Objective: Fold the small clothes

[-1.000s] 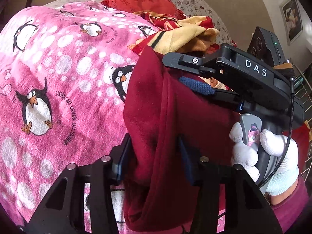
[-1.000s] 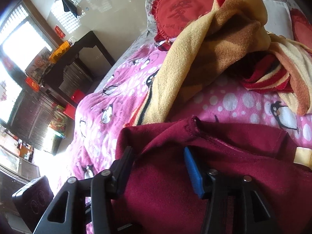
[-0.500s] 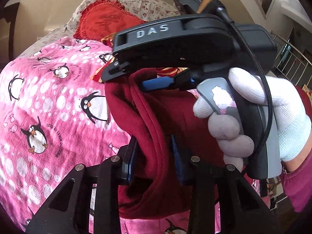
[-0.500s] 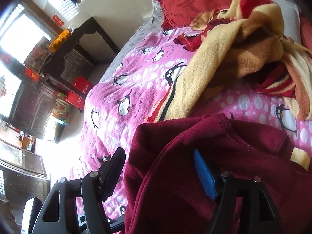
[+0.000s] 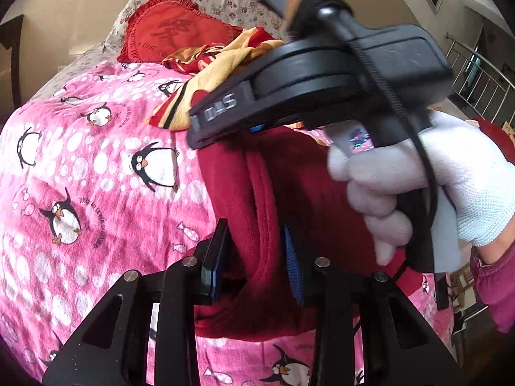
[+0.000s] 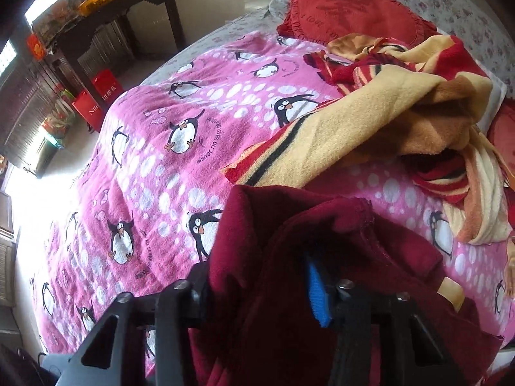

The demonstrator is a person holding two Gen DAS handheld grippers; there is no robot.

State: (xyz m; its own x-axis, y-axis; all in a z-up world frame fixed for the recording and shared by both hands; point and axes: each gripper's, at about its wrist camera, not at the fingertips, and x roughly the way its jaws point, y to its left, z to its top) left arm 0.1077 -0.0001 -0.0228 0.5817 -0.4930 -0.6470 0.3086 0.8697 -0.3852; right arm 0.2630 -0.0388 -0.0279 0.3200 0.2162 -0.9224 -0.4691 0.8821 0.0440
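Observation:
A dark red fleece garment (image 5: 257,199) hangs bunched over the pink penguin blanket (image 5: 96,167). My left gripper (image 5: 256,254) is shut on a thick fold of it. My right gripper (image 6: 260,276) is shut on another part of the same garment (image 6: 289,289), and its black body (image 5: 322,77) with a white-gloved hand crosses just above in the left wrist view. Both hold the cloth lifted off the bed.
A crumpled yellow and red striped blanket (image 6: 386,122) lies behind the garment. A red heart cushion (image 6: 351,9) sits at the head of the bed. A dark table (image 6: 106,32) and red bags (image 6: 96,96) stand beside the bed's left edge.
The right gripper has swung up and across above the left one, carrying its part of the garment leftward. Both grippers stay shut on the cloth.

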